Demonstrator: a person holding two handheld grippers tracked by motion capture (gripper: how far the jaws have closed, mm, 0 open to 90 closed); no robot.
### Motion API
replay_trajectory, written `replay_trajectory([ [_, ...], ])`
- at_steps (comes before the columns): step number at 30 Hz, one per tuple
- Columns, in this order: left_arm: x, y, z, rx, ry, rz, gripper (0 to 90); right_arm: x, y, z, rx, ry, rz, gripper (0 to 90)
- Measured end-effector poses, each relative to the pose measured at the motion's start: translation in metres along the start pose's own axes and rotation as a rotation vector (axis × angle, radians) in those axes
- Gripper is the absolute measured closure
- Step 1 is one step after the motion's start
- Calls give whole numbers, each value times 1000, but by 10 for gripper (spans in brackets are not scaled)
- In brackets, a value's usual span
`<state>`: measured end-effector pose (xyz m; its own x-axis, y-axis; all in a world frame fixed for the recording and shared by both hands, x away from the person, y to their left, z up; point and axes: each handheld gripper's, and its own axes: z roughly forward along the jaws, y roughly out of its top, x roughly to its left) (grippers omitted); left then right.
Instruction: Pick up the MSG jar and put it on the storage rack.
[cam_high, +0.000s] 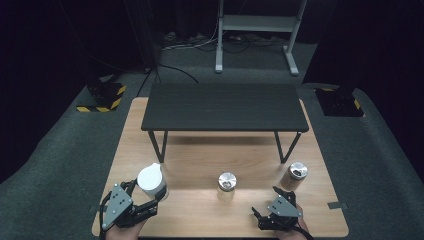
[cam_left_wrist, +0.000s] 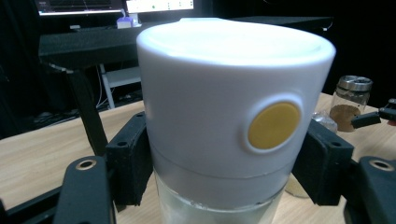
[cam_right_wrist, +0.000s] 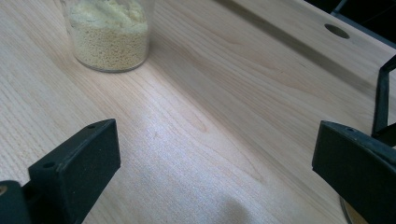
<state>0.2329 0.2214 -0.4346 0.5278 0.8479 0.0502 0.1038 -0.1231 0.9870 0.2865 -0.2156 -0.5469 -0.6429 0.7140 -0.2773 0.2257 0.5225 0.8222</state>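
My left gripper (cam_high: 152, 200) pinches the upright white-lidded jar (cam_high: 151, 181) at the table's (cam_high: 200, 220) near-left corner, axis vertical, while my right gripper (cam_high: 262, 212) rests spread, farther off.

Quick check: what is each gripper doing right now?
Left gripper: shut on the white-lidded jar.
Right gripper: open, nothing between its jaws.

The table (cam_high: 200, 150) is light wood, smooth, with fine grain lines. The small shelf (cam_high: 223, 106) on it has a dark, matt top and thin metal legs. The jar with the white lid (cam_left_wrist: 233, 102) has a smooth, soft-shiny plastic top with a yellow dot, and cloudy glass below. Two other jars (cam_high: 226, 186) (cam_high: 295, 176) are clear glass with shiny metal caps. The pads (cam_left_wrist: 130, 163) look like matt black rubber
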Motion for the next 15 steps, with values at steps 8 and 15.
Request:
replay_trajectory([
  [8, -2, 16, 6, -9, -1, 18, 304, 0, 0, 0, 0, 2, 4, 0],
  [15, -3, 26, 10, -20, -6, 25, 303, 0, 0, 0, -1, 3, 6, 0],
])
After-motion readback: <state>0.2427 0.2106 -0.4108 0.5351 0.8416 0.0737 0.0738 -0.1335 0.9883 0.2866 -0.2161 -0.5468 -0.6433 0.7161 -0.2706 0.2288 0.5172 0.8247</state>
